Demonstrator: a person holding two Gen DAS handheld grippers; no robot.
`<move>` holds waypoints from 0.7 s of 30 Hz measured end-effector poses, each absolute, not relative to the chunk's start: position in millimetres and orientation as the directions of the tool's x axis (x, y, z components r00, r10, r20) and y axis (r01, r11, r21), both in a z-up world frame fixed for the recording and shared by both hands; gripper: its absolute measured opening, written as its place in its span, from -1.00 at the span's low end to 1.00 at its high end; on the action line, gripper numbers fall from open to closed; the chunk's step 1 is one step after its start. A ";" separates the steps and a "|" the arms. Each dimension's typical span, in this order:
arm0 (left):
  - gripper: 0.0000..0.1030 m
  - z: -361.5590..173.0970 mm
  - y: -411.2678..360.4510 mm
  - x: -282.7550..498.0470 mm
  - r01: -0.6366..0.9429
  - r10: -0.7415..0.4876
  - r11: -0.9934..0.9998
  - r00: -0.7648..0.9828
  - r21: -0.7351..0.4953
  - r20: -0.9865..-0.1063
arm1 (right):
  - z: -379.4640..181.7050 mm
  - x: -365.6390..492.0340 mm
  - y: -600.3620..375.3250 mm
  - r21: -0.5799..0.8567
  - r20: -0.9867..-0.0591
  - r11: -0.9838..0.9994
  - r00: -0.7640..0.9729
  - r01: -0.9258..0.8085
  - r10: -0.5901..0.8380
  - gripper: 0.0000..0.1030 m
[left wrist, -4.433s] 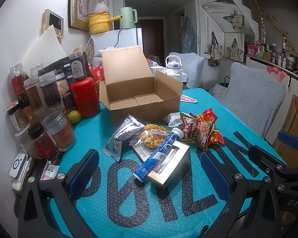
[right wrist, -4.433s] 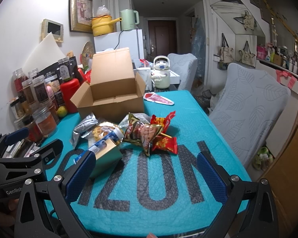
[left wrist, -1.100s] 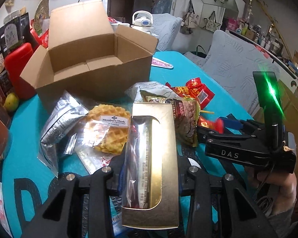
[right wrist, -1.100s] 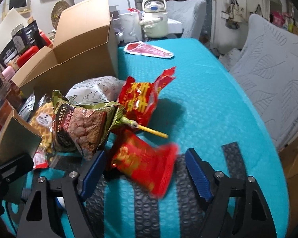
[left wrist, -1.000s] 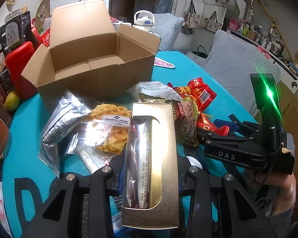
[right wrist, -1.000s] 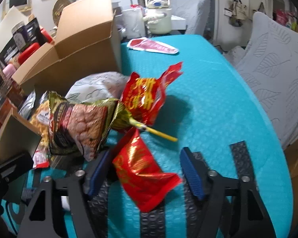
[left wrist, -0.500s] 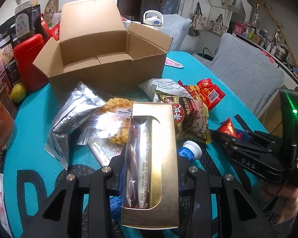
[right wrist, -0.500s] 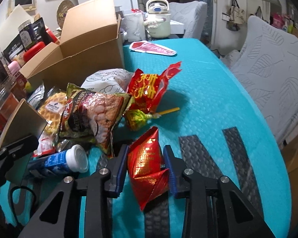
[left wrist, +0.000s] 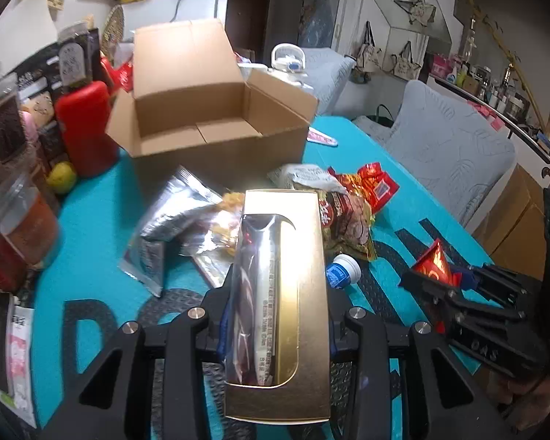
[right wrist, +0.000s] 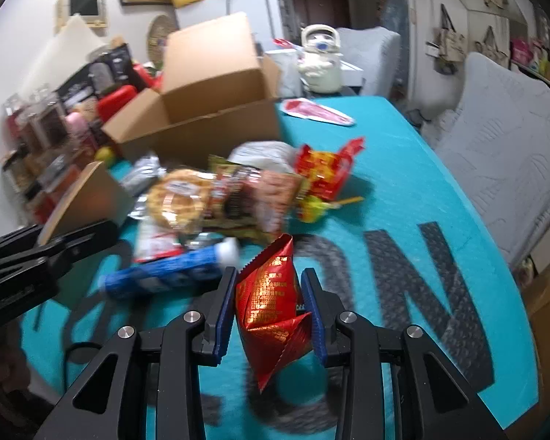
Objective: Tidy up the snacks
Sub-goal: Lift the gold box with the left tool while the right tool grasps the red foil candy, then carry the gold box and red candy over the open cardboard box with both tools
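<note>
My left gripper (left wrist: 275,293) is shut on a gold window box (left wrist: 304,293) that holds a wrapped snack, lifted off the table. My right gripper (right wrist: 269,286) is shut on a small red foil packet (right wrist: 271,300), also lifted; the same red foil packet (left wrist: 431,264) shows in the left wrist view. An open cardboard box (left wrist: 209,110) stands empty at the back. In front of it lies a pile: a silver pouch (left wrist: 172,216), a waffle pack (right wrist: 176,198), a nut bag (right wrist: 253,198), a red bag (right wrist: 322,168), a lollipop (right wrist: 315,209) and a blue tube (right wrist: 172,275).
Jars, a red canister (left wrist: 86,124) and a lime (left wrist: 62,176) crowd the table's left edge. A teal mat (right wrist: 421,190) with big black letters covers the table. A flat red wrapper (right wrist: 315,110) lies behind the box. Grey chairs stand at the right.
The right gripper closed on the red foil packet and lifted it off the mat. Both grippers rose and drew back, and the blue tube lies uncovered on the mat.
</note>
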State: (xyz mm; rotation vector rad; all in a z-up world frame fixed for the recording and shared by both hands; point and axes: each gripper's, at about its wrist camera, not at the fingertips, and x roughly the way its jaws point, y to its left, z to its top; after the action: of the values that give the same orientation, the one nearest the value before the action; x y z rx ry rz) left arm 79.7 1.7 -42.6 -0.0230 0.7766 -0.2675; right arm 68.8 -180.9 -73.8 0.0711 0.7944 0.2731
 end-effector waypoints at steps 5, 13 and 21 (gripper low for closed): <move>-0.29 -24.5 13.5 72.4 0.208 -0.227 0.972 0.709 -0.110 -0.667 | -58.0 60.2 -159.0 0.186 -0.663 0.939 0.668 -0.290 0.338 -0.33; -0.29 -2.7 27.7 79.5 0.180 -0.206 0.978 0.742 -0.106 -0.638 | -29.8 70.7 -133.2 0.197 -0.617 0.900 0.664 -0.388 0.421 -0.33; -0.29 21.3 36.0 100.8 0.177 -0.203 0.979 0.771 -0.103 -0.603 | 1.3 98.7 -117.8 0.167 -0.582 0.879 0.675 -0.447 0.454 -0.33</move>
State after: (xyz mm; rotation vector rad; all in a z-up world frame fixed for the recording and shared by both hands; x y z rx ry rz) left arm 100.8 36.0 21.3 -0.0412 0.6588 -0.2057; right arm 98.7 -117.8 1.3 0.0112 0.6579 0.5067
